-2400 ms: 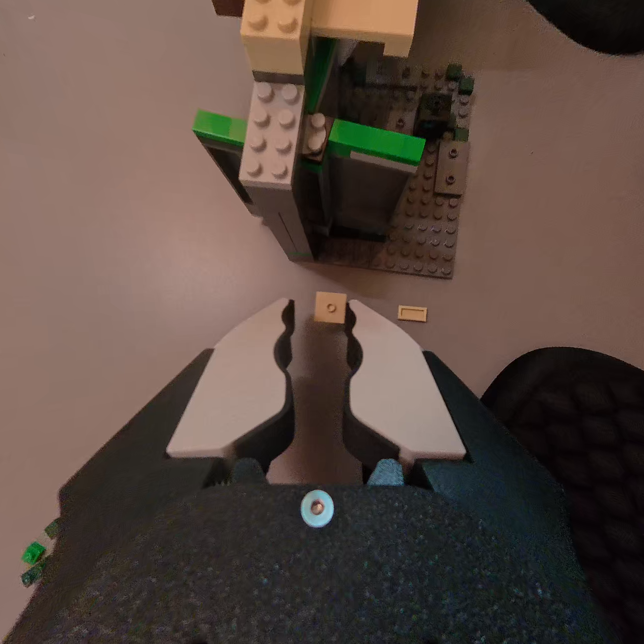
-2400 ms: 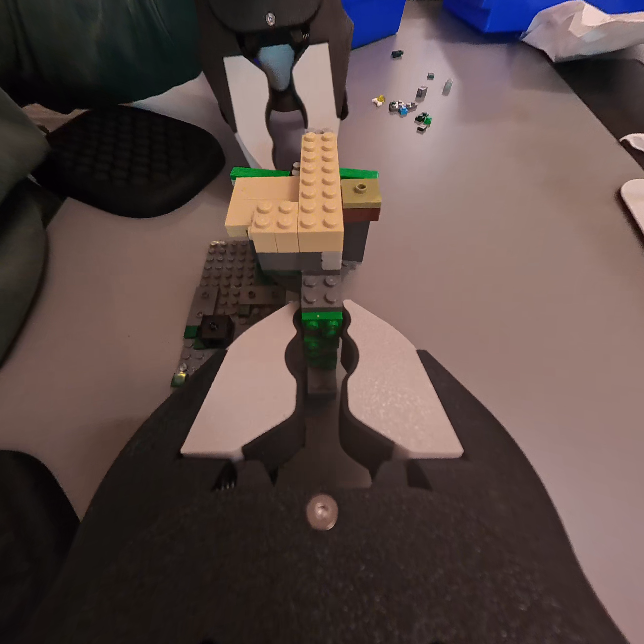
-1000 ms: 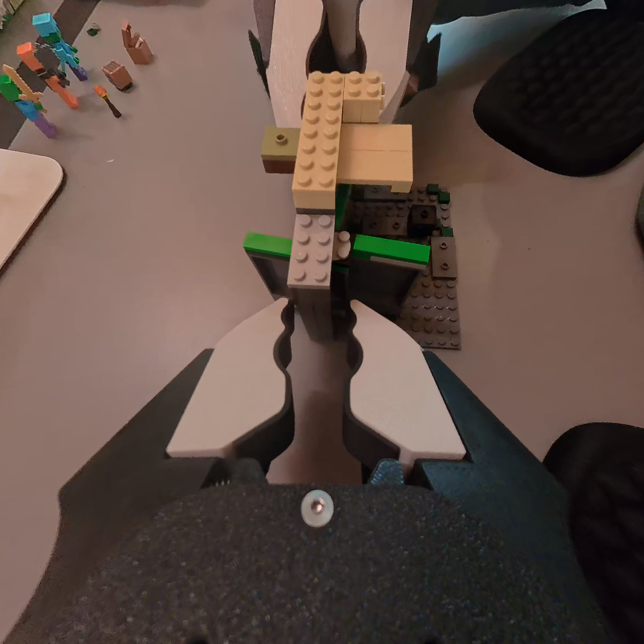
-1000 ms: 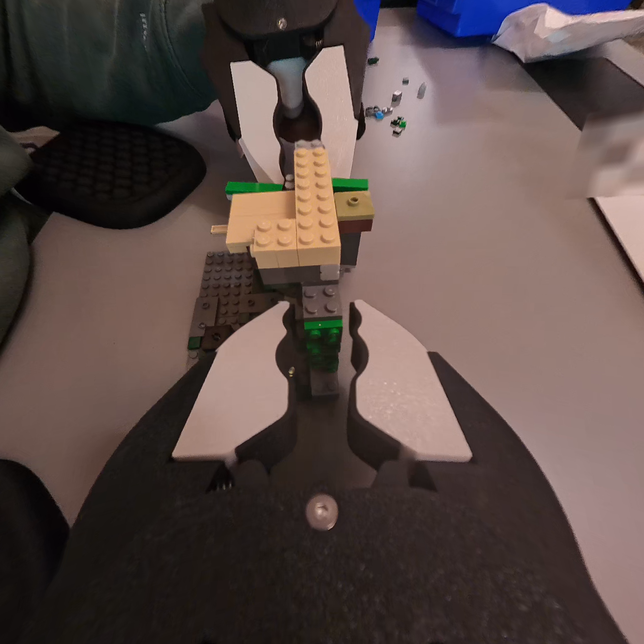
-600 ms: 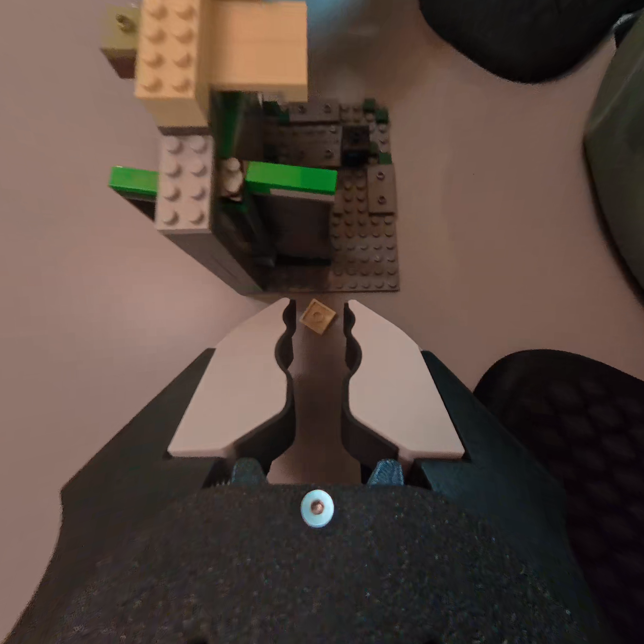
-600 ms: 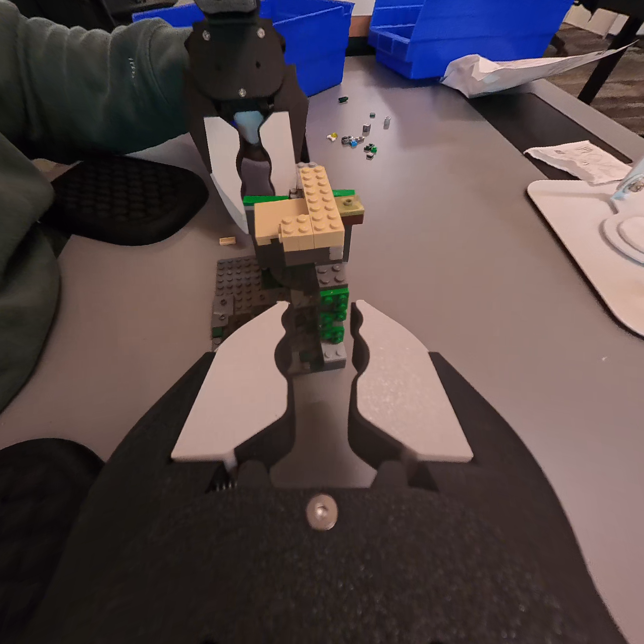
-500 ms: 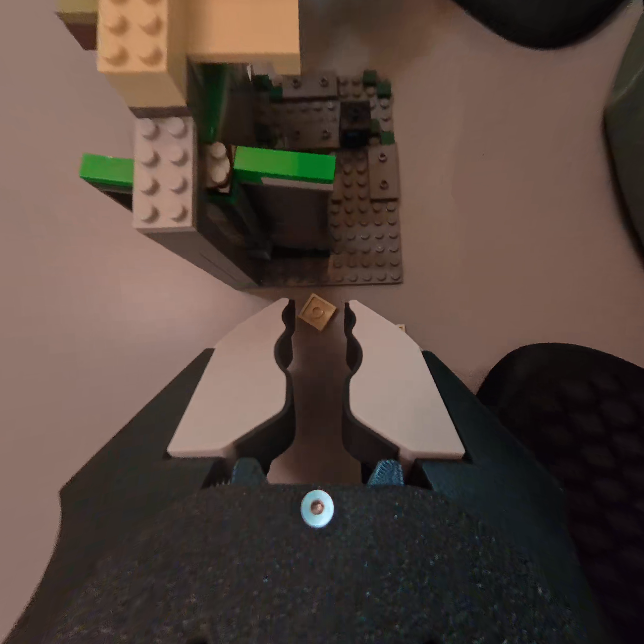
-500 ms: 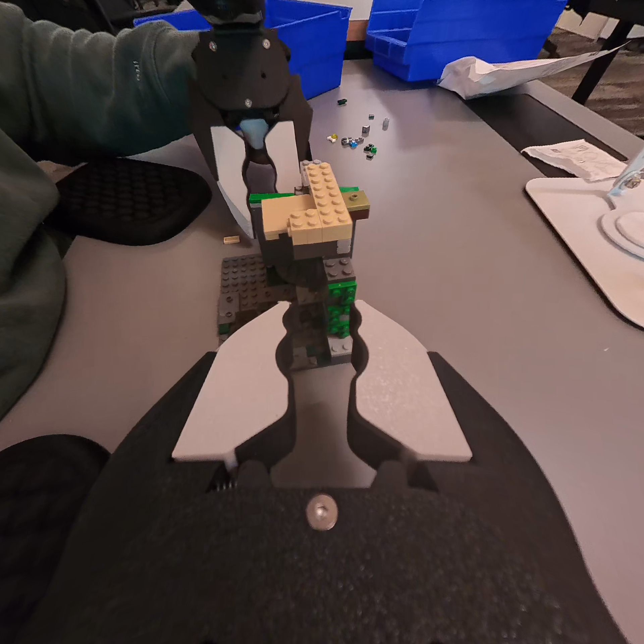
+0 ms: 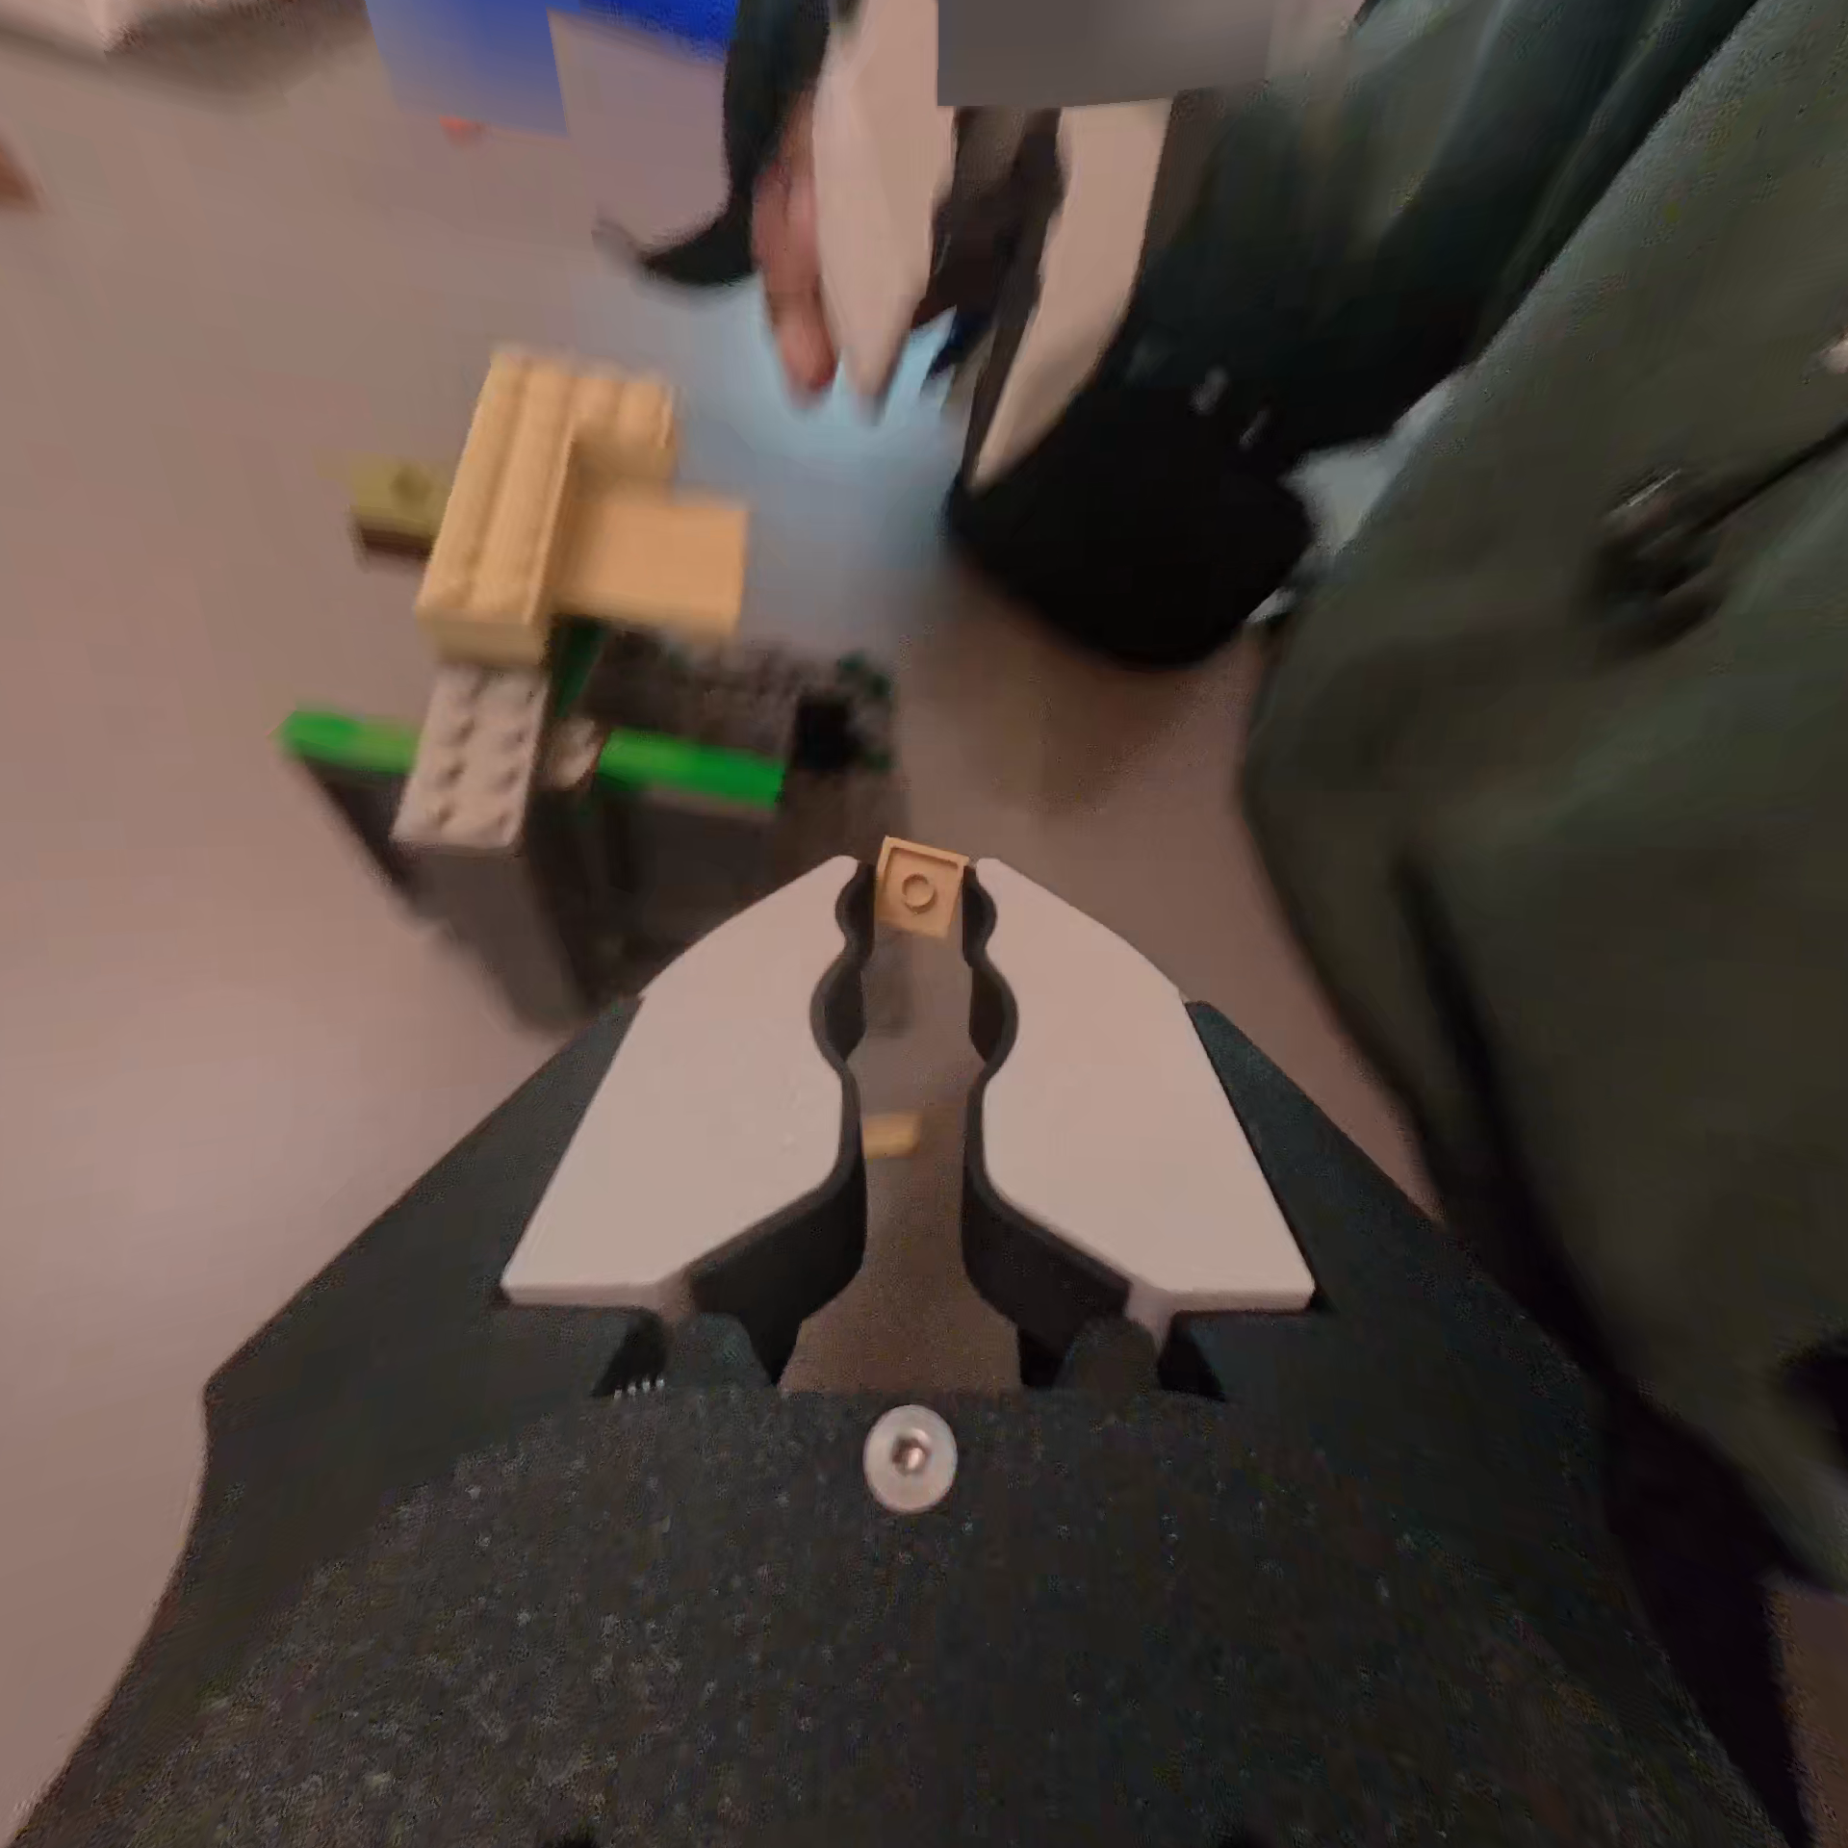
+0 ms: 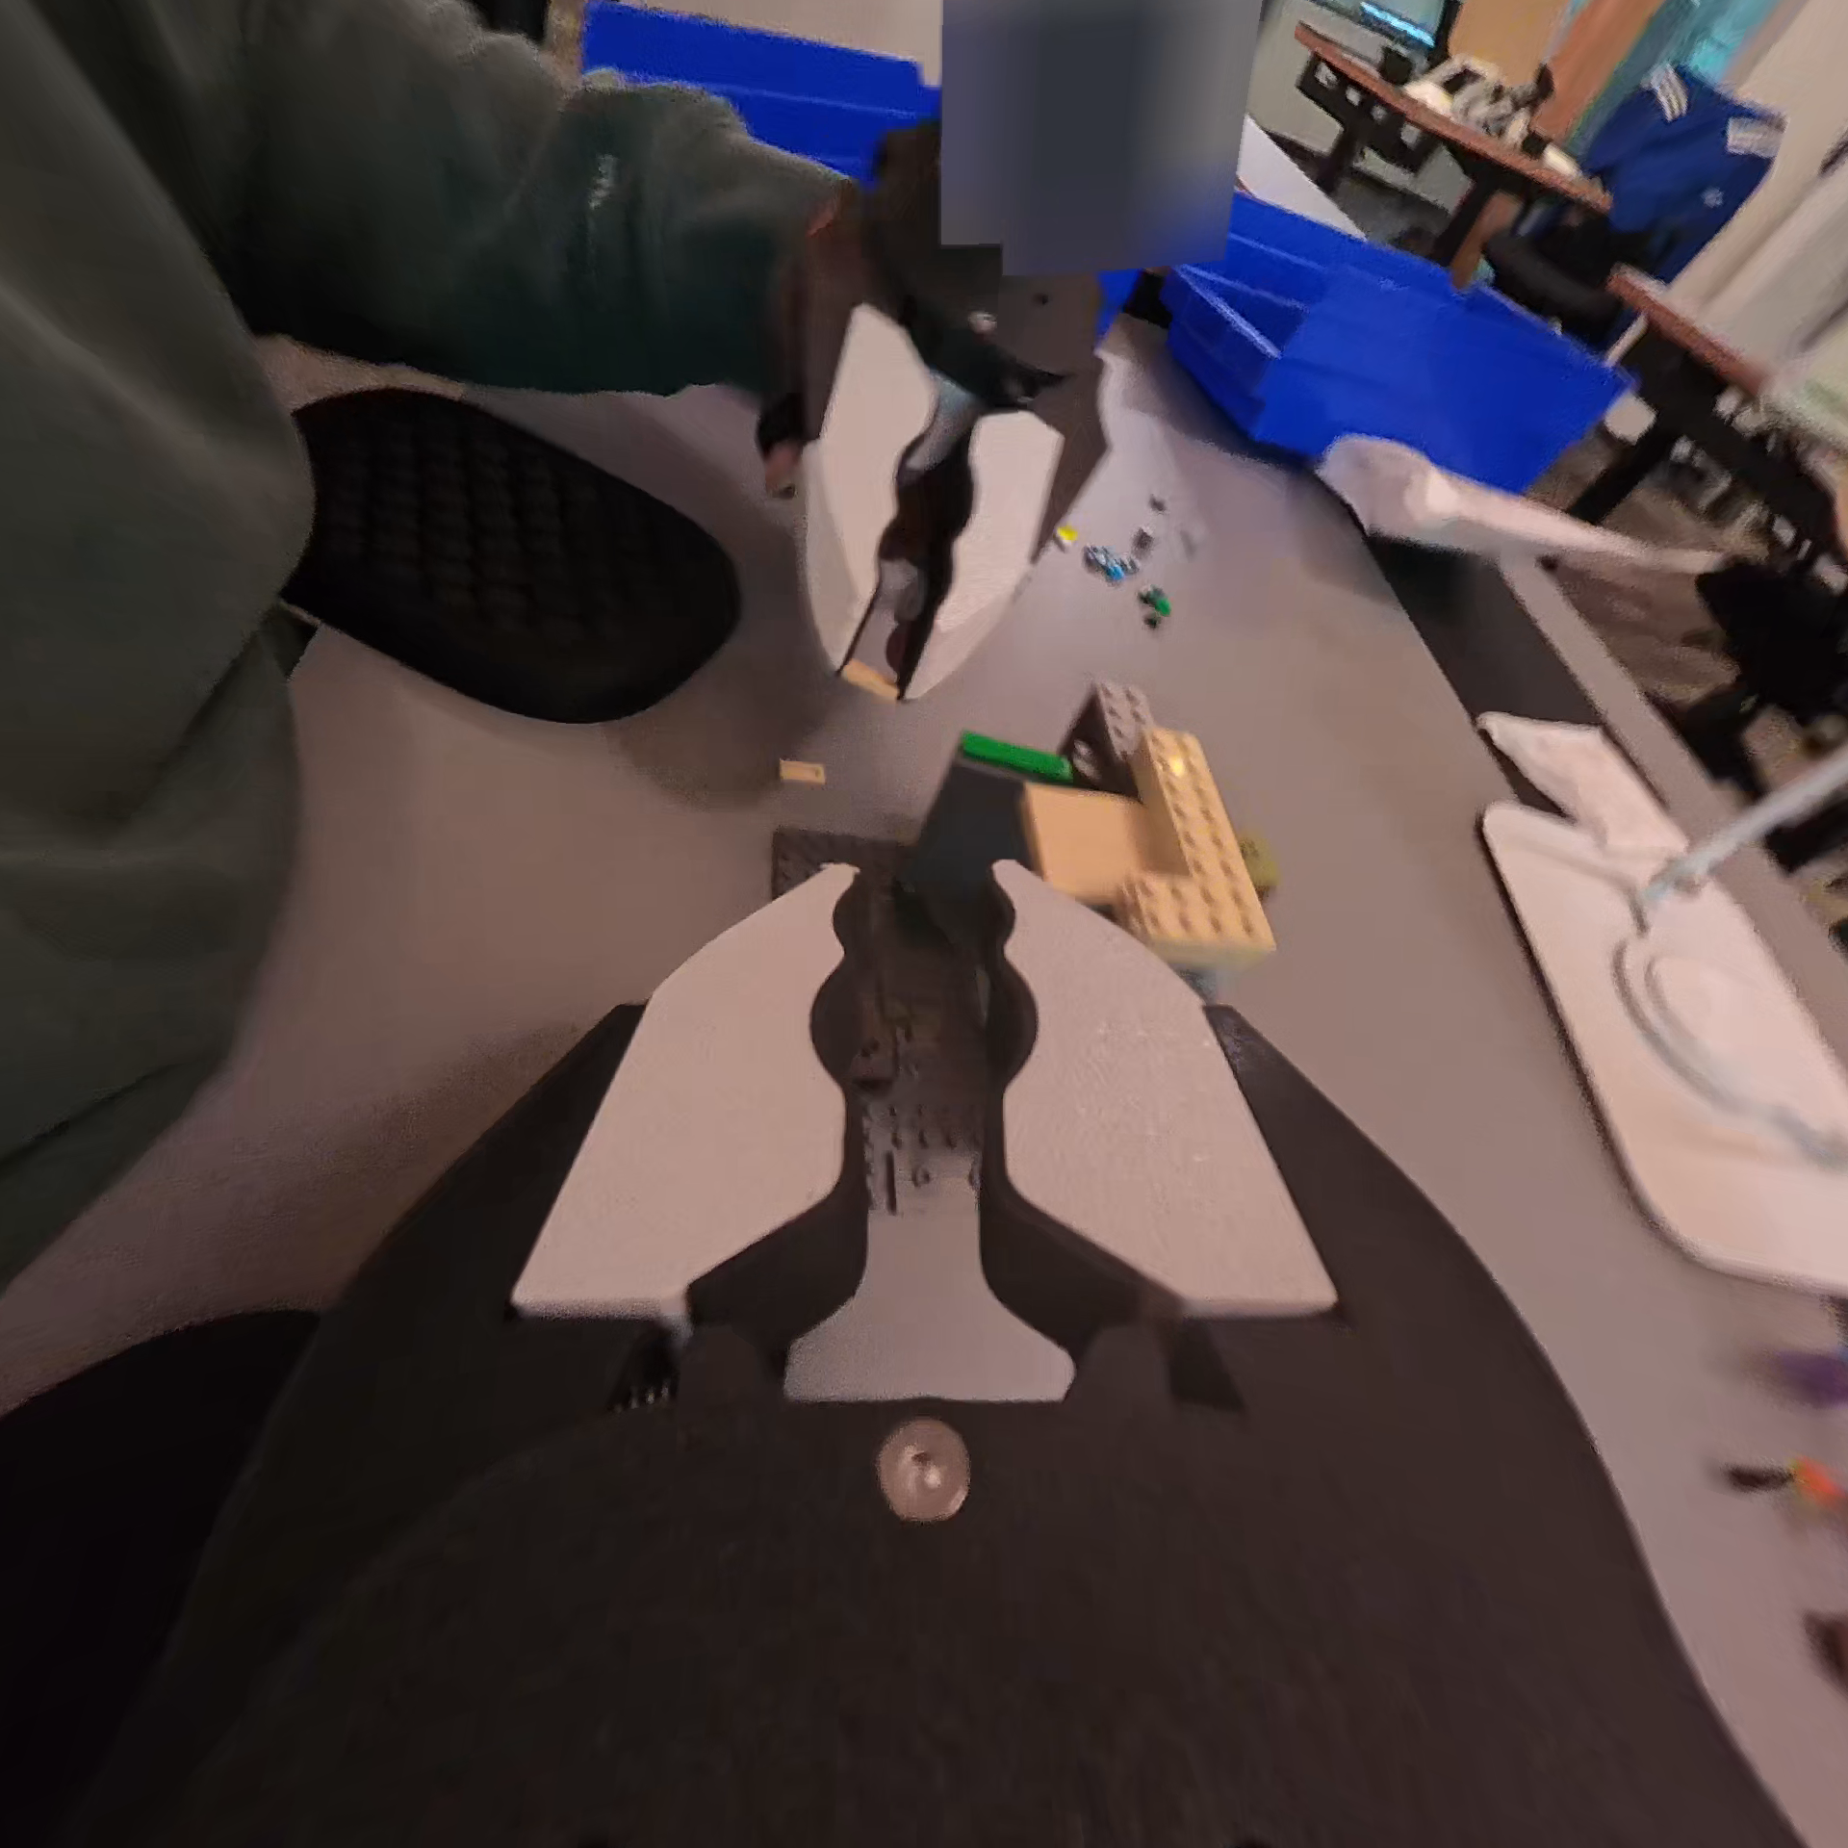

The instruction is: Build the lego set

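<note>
My left gripper (image 9: 918,880) is shut on a small tan square plate (image 9: 918,898) with one stud and holds it above the table. In the right wrist view it (image 10: 885,680) hangs tips down with the plate (image 10: 868,680) at its tips. The lego build (image 9: 590,560) has a tan studded top, green strips and grey columns, and stands ahead and to the left. My right gripper (image 10: 925,880) is open and empty, low over the dark baseplate (image 10: 815,860), with the build (image 10: 1170,860) just right of its tips. Both views are motion-blurred.
A loose tan piece (image 10: 802,772) lies on the grey table beside the baseplate. Black pads (image 10: 500,560), blue bins (image 10: 1400,370), small scattered pieces (image 10: 1120,565) and a white tray (image 10: 1650,1000) surround the build. A dark green sleeve (image 9: 1550,800) fills the right side.
My left gripper closed on the tan plate that lay on the table and lifted it. My right gripper drew back from the build's column and swung left over the baseplate.
</note>
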